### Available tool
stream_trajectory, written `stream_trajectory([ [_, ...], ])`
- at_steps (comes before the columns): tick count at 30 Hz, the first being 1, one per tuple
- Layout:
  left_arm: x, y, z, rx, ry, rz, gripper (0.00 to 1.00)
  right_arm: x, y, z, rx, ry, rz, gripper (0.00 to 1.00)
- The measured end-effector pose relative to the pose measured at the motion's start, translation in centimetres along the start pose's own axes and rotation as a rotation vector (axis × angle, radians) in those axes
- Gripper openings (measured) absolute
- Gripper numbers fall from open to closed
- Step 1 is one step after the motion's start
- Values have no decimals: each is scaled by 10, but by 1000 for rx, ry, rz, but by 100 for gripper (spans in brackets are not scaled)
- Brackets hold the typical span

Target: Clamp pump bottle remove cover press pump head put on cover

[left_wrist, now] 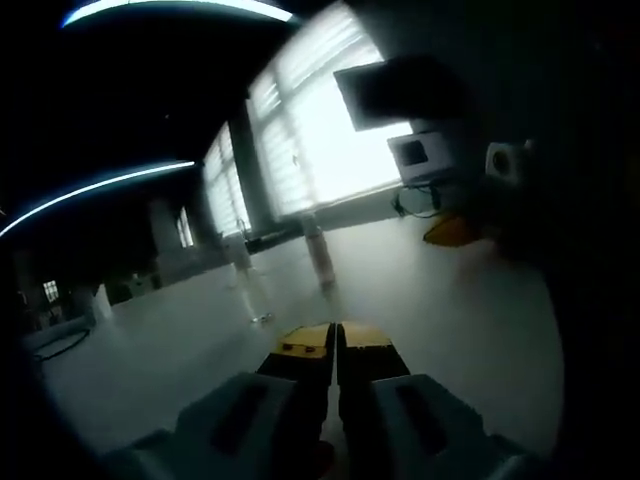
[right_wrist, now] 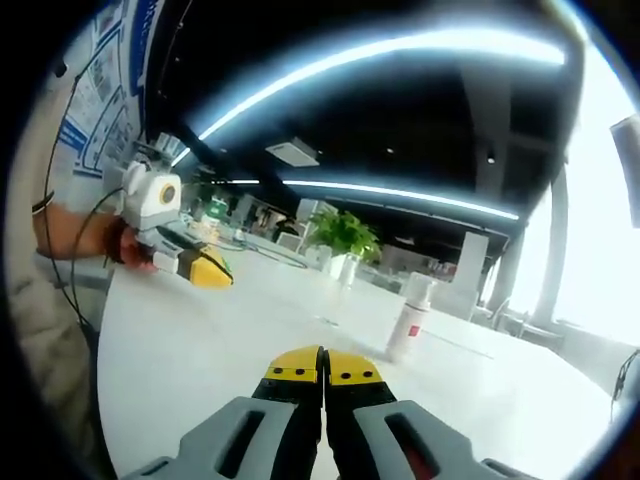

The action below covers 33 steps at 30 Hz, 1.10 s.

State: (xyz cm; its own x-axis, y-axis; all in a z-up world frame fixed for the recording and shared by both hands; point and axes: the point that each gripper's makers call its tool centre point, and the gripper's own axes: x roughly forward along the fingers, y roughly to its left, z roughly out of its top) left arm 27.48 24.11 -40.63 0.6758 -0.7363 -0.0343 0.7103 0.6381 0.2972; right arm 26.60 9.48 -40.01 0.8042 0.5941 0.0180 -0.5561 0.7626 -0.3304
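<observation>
Right gripper fingers pressed together, empty, over the white bench; the left gripper likewise closed on nothing. The pump bottle stands upright at one o'clock (cover on, as far as visible), beyond the fingertips.

The left gripper view is rendered dim and blurred against blown-out windows, while the right gripper view is brightly lit by ceiling light strips, with fisheye bending at the edges.
</observation>
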Motion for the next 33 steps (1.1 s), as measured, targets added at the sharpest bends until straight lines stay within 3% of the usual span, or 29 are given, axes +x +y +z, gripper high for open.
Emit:
stream_trajectory([
  [8,0,-2,3,28,-15,-9,0,-1,-2,-2,0,1,0,0],
  [16,-6,-10,25,79,-132,-46,0,-1,-2,0,-5,-5,3,0],
  [24,-6,-11,26,88,-136,-49,0,-1,2,3,-13,-14,10,0],
  [33,-3,-4,20,63,-99,-23,0,-1,-1,2,-21,-19,11,0],
])
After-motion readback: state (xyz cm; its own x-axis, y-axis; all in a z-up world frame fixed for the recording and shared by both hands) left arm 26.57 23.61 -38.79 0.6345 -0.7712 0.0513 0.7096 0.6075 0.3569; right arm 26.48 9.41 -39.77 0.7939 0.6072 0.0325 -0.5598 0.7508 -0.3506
